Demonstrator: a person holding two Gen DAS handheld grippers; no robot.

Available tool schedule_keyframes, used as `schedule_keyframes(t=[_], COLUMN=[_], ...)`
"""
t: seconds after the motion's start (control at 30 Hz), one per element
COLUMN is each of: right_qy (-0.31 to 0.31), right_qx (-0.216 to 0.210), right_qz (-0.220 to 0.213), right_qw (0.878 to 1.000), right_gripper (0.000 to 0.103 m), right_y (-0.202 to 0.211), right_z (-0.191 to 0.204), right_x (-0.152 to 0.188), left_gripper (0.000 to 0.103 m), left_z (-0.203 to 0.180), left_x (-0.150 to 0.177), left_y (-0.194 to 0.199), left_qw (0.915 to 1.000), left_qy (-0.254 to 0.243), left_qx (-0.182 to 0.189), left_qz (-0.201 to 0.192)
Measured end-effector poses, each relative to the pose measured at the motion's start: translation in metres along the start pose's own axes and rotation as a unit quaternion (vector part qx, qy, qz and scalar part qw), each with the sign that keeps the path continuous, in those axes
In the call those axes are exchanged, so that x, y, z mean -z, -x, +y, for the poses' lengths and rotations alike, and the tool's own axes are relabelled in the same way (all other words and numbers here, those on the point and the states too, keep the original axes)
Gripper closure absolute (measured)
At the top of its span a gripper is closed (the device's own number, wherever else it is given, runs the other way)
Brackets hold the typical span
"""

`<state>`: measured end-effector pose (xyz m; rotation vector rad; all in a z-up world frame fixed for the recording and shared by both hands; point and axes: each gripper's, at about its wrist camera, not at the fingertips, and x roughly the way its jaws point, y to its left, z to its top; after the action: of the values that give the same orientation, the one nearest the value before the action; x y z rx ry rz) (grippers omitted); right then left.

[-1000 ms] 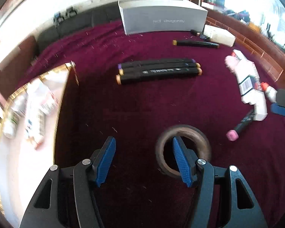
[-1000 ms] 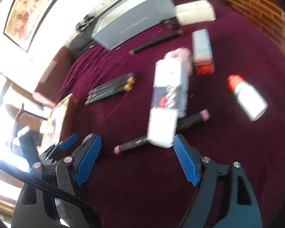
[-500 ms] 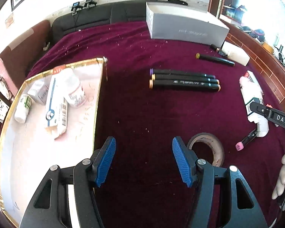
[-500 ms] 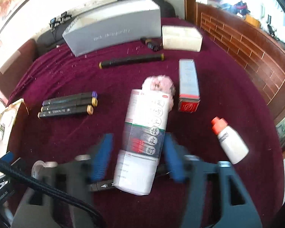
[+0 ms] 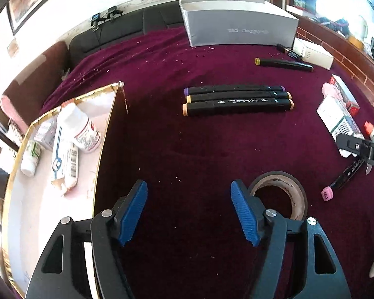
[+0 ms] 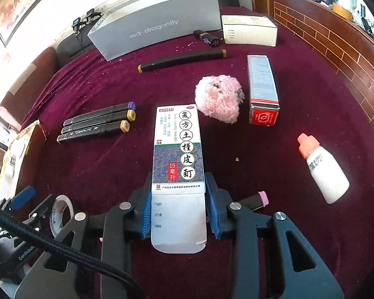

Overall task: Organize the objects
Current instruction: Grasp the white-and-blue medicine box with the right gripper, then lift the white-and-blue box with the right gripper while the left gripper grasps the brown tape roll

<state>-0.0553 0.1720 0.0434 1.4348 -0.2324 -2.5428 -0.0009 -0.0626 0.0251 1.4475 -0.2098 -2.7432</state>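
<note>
Two blue pads (image 6: 213, 209) of the right gripper (image 6: 178, 211) now clamp the medicine box (image 6: 178, 164); half a sec ago they straddled it, blurred. So the grab looks done, lift next, prob. toward the gold-rimmed tray (image 5: 62, 104). Left gripper (image 5: 189, 211) hangs spread wide, empty, beside the tape roll (image 5: 279, 194). Left view alone shows tray contents; right view alone shows the plush (image 6: 219, 99) farther out.
</note>
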Motion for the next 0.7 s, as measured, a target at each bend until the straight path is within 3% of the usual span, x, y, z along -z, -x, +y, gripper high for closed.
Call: schedule_keyframes(t=[0.3, 0.53, 0.63, 0.7], right_qy=[-0.002, -0.004, -0.005, -0.004], right_qx=[-0.01, -0.014, -0.017, -0.018], right_qz=[-0.002, -0.003, -0.004, -0.004], right_qw=[1.0, 1.0, 1.0, 1.0], right_gripper=[0.068, 0.068, 0.067, 0.067], right_y=[-0.002, -0.002, -0.003, -0.003], right_z=[0.001, -0.001, -0.002, -0.002], right_x=[0.0, 0.0, 0.0, 0.0], left_gripper=[0.04, 0.04, 0.04, 0.04], left_z=[0.02, 0.005, 0.01, 0.01], left_x=[0.002, 0.001, 0.004, 0.008], left_y=[0.002, 0.002, 0.006, 0.015], left_qw=[0.9961, 0.9987, 0.9958, 0.994], left_qy=[0.06, 0.018, 0.021, 0.013], left_qx=[0.062, 0.033, 0.081, 0.093], left_qz=[-0.019, -0.035, -0.036, -0.056])
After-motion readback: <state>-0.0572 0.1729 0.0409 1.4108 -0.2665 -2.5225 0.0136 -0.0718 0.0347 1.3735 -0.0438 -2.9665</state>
